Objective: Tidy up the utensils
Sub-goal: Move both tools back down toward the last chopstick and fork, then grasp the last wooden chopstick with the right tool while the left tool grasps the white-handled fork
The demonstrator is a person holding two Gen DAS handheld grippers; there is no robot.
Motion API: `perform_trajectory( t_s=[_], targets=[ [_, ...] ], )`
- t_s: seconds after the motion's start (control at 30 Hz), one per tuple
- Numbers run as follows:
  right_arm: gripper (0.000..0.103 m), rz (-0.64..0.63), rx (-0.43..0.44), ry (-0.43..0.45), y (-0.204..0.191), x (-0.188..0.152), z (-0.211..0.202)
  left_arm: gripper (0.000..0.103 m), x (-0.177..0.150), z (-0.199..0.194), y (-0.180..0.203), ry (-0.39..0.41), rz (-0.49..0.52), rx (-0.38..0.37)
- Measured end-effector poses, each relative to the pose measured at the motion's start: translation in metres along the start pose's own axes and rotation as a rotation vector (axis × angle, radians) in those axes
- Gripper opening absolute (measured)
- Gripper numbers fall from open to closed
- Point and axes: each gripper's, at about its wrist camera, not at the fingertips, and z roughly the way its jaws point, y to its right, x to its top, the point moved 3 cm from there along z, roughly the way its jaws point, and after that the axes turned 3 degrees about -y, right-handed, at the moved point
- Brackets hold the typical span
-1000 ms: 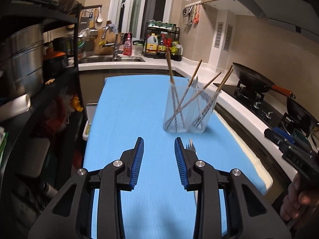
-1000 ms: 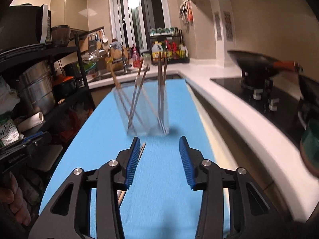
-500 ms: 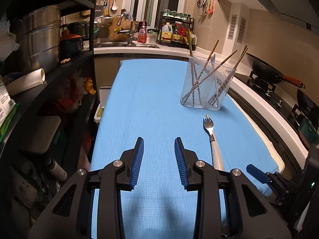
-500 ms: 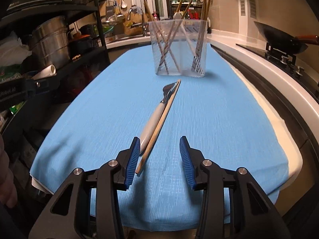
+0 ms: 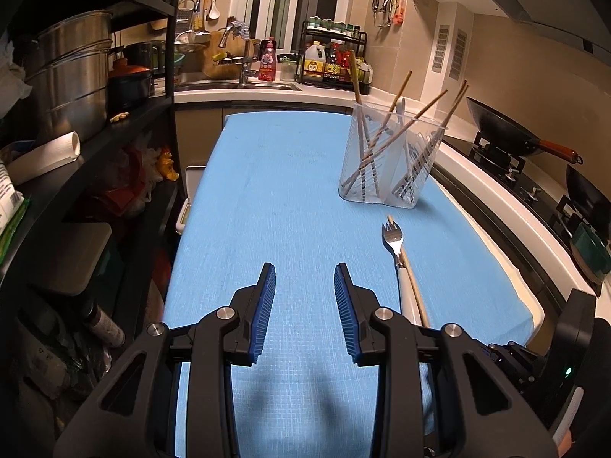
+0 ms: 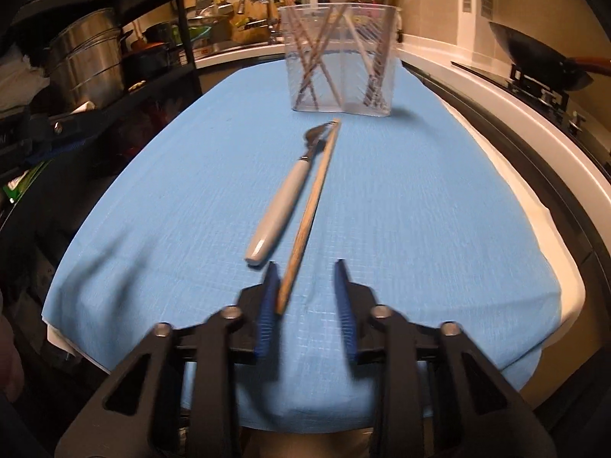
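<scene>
**Two things left to put away**

Most of the job looks done. The clear holder (image 5: 389, 160) stands at the far right of the blue cloth (image 5: 275, 198), and many chopsticks lean inside it, some on each side of its middle wall. One white handle pokes up in there too.

Two things are not put away. A fork (image 6: 284, 187) with a pale handle and one wooden chopstick (image 6: 309, 213) lie flat on the cloth, side by side and touching near their far tips. They point toward the holder, which is a little way beyond them. My guess is that both need to go in the holder, and then the job is finished.

The right gripper (image 6: 307, 309) is down low at the near end of the cloth. Its two blue fingers are spread apart and grip nothing. The near end of the chopstick sits between them, right beside the left finger. The fork handle ends just to the left of that finger. The view is a bit blurry.

The left gripper (image 5: 304, 313) hangs above the cloth, to the left of the fork. Its fingers are spread apart too, with only bare cloth between them.
</scene>
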Motion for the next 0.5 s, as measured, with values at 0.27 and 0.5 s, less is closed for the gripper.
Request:
perform_trajectory(
  t_s=[0.27, 0.5],
  targets=[
    [0.005, 0.082, -0.025, -0.038, 0.031, 0.002, -0.003, 0.032, -0.023, 0.032, 0.041, -0.06, 0.003, -0.156],
    [0.005, 0.16, -0.066, -0.039, 0.062, 0.001, -0.007, 0.032, -0.039, 0.063, 0.077, -0.079, 0.041, -0.188]
  ],
)
